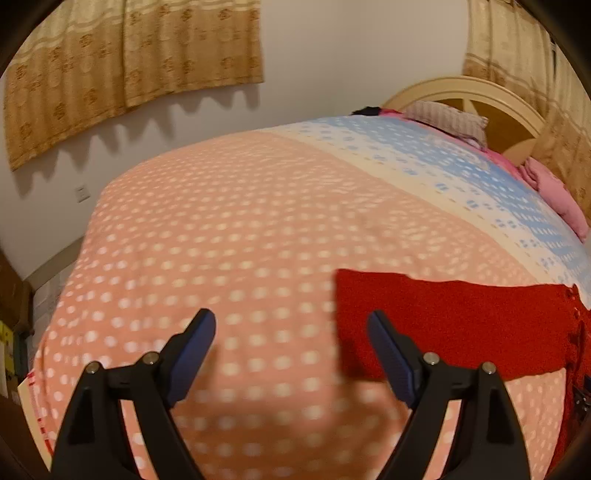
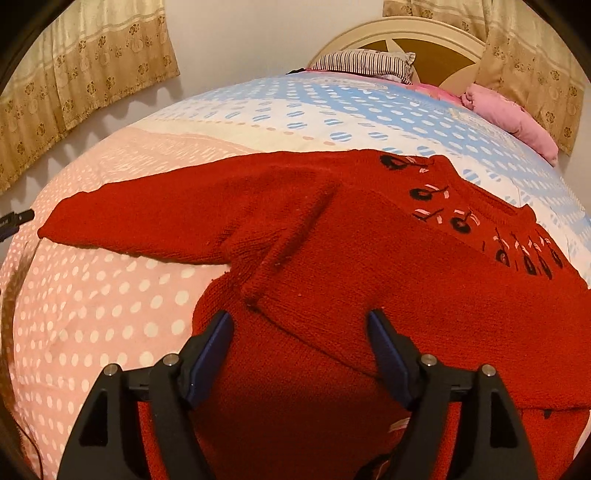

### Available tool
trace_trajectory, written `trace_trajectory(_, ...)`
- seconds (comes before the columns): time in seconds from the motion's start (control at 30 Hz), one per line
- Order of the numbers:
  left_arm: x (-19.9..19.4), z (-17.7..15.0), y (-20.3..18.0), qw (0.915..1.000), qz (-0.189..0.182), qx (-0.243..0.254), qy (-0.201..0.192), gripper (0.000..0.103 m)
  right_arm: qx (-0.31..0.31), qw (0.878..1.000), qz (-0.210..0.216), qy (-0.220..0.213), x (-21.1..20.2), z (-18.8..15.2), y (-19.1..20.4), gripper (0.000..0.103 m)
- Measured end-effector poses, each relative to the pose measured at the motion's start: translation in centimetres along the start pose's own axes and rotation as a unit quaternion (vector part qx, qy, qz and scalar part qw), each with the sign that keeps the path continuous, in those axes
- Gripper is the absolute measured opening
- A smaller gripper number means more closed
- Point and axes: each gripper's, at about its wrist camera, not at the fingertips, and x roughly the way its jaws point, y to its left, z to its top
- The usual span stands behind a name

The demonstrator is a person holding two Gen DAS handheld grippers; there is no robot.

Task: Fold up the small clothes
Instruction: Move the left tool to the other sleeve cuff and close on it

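The sweater [image 2: 369, 236] is laid flat on the bed [image 2: 110, 314], one sleeve [image 2: 155, 218] stretched out leftward. Pillows [image 2: 365, 62] are stacked behind it by the headboard [image 2: 399, 29].

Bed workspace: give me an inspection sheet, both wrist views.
Surface: bedspread, pink with white dots, blue further back.
Job's things: red sweater lying on it, one sleeve stretched out sideways.
Clutter: striped pillow and pink bedding by the headboard.
Grippers: left gripper open above bare bedspread; right gripper open above the sweater, nothing gripped.
Cables: thin dark cord at the bed's edge.
Surroundings: curtains, wall socket.
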Motion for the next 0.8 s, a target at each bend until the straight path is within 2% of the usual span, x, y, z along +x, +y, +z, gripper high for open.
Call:
trace_trajectory(0.17, 1.8, -0.2, -2.6, 0.9995, -0.013, 0.016, 0.023, 0.087, -0.008, 1.0, -0.01, -0.002, 0.1, -0.1, 0.3, 0.077)
trace_trajectory(0.23, 2.7, -0.3, -3.0, 0.9991, -0.019, 0.013, 0.035, 0.083, -0.007, 1.0, -0.01, -0.003, 0.0, -0.1, 0.3, 0.077)
trace_trajectory(0.37, 3.0, -0.4, -3.6, 0.9985, -0.034, 0.02, 0.037, 0.064, -0.005, 1.0, -0.008, -0.006, 0.0, -0.2, 0.1, 0.077)
trace_trajectory(0.43, 3.1, -0.6, -3.9, 0.9977, -0.048, 0.026, 0.04, 0.041, -0.006, 1.0, -0.01, -0.007, 0.0, -0.2, 0.2, 0.077)
trace_trajectory(0.47, 3.1, -0.6, -4.0, 0.9974, -0.05, 0.028, 0.042, 0.036, -0.006, 1.0, -0.01, -0.008, 0.0, -0.3, 0.2, 0.077)
trace_trajectory(0.5, 3.0, -0.7, -4.0, 0.9972, -0.053, 0.029, 0.042, 0.026, -0.006, 1.0, -0.011, -0.008, 0.0, -0.3, 0.2, 0.077)
trace_trajectory(0.57, 2.6, -0.6, -4.0, 0.9972, -0.061, 0.029, 0.032, 0.015, -0.006, 1.0, -0.011, -0.009, -0.1, -0.3, 0.2, 0.078)
trace_trajectory(0.8, 0.4, 0.3, -4.5, 0.9954, -0.084, 0.046, -0.001, 0.01, -0.007, 1.0, -0.012, -0.009, -0.1, -0.4, 0.2, 0.078)
